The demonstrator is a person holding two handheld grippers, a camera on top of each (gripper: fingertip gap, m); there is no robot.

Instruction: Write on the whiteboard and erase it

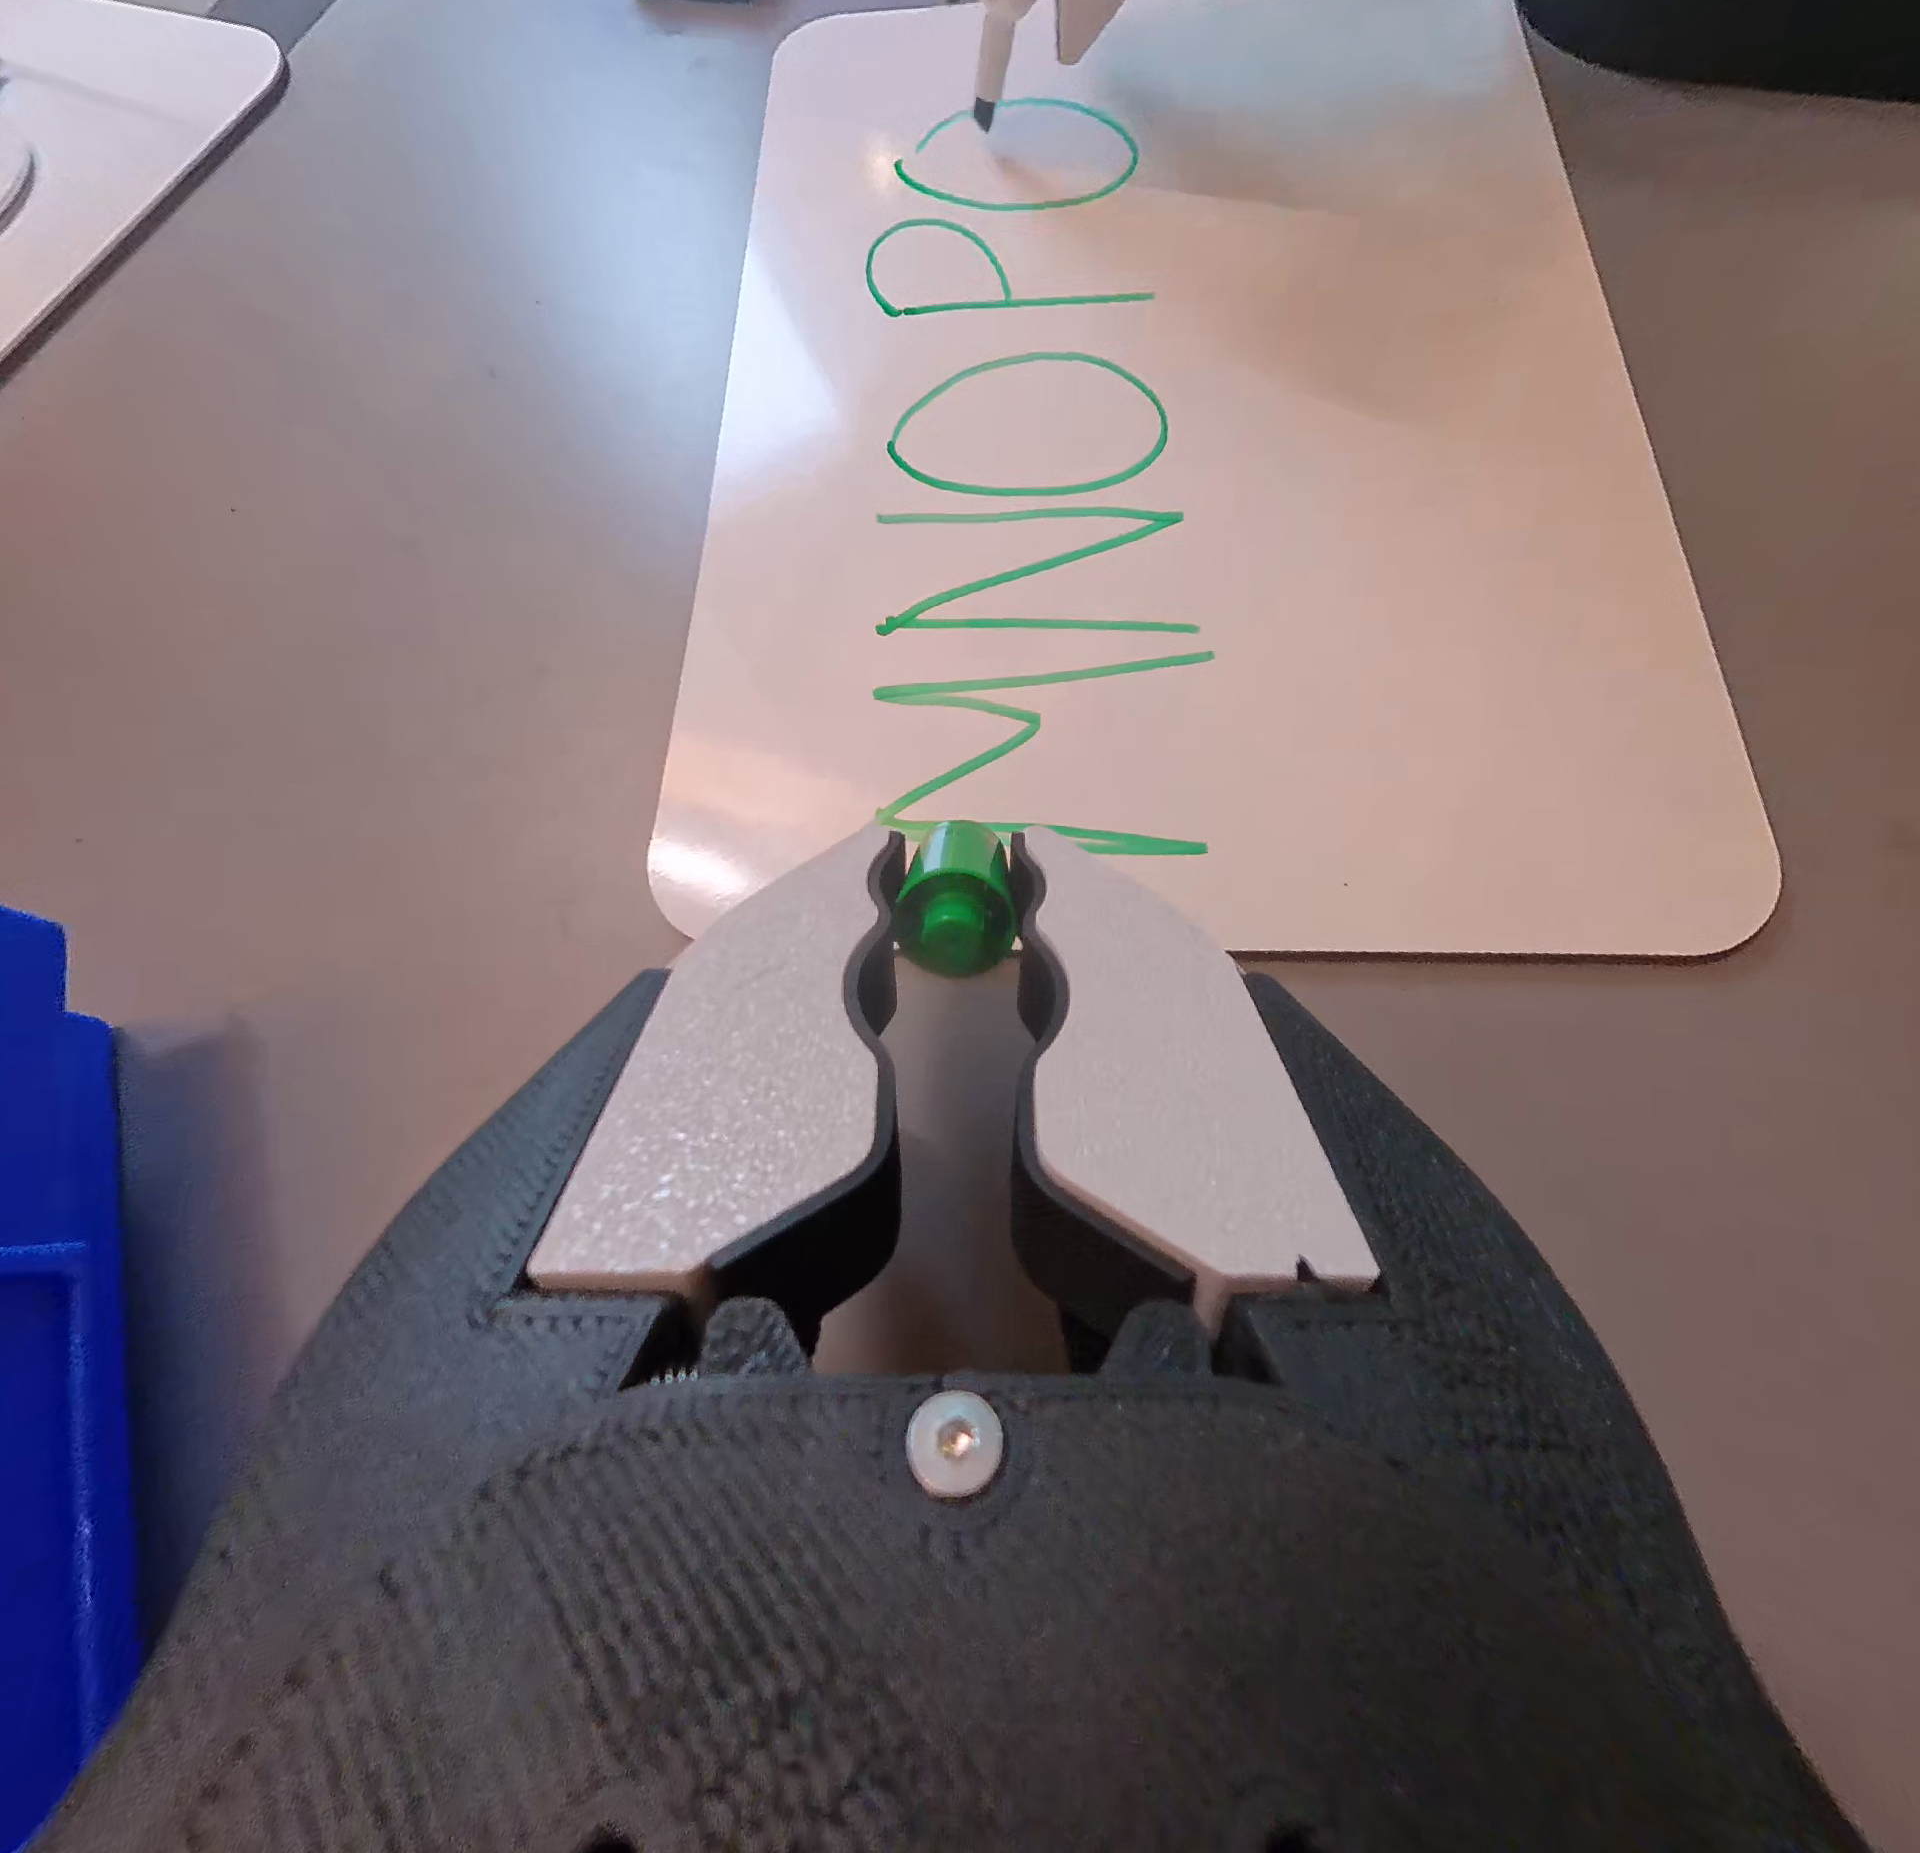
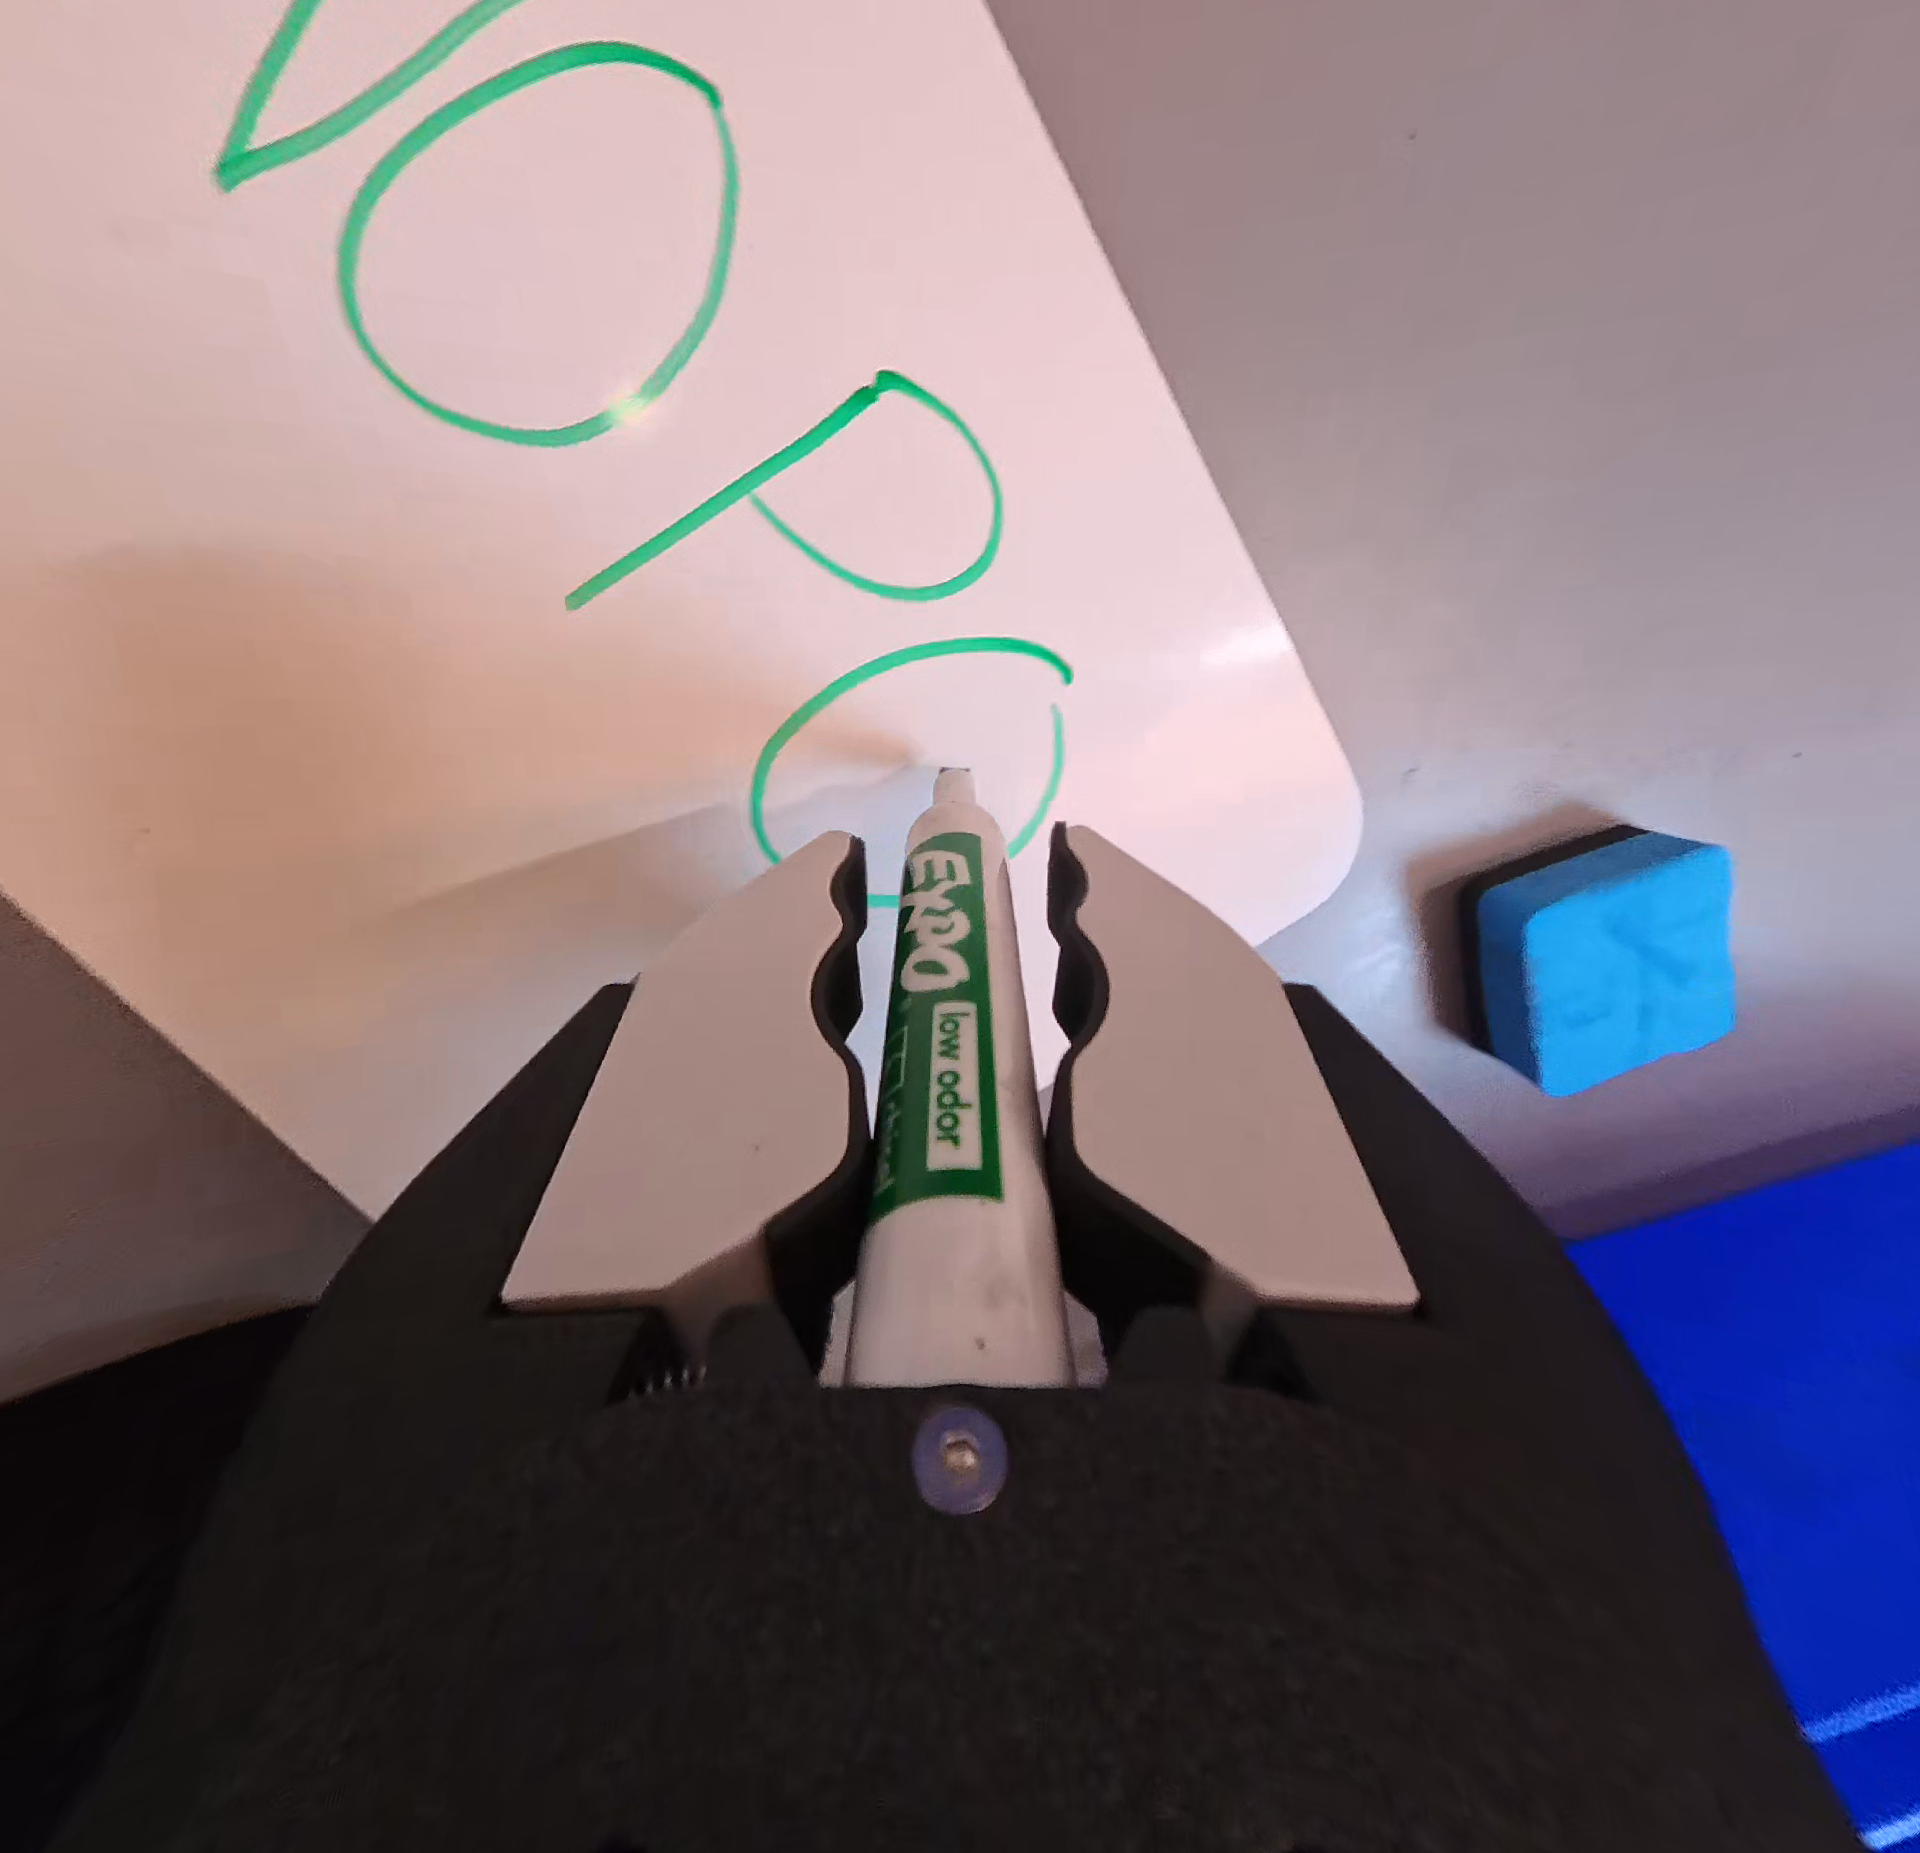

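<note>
Item one, nearest me: my left gripper point(image 1: 953, 853), fingers pinched on a green marker cap point(image 1: 953, 910), hovering at the near short edge of the whiteboard point(image 1: 1455, 577). Item two: my right gripper point(image 2: 956, 847), fingers clamped along the barrel of a white marker point(image 2: 951, 1076) with a green label, its tip touching the board inside a part-drawn green loop. Item three: the whiteboard itself, flat on the grey table point(image 1: 416, 556), rounded corners, a row of green handwriting point(image 1: 1039, 432) running its length. Item four: a blue eraser point(image 2: 1605, 962) with a dark base, on the table just beside the board's corner. Item five, far left: a second pale board point(image 1: 135, 130), well apart.
</note>
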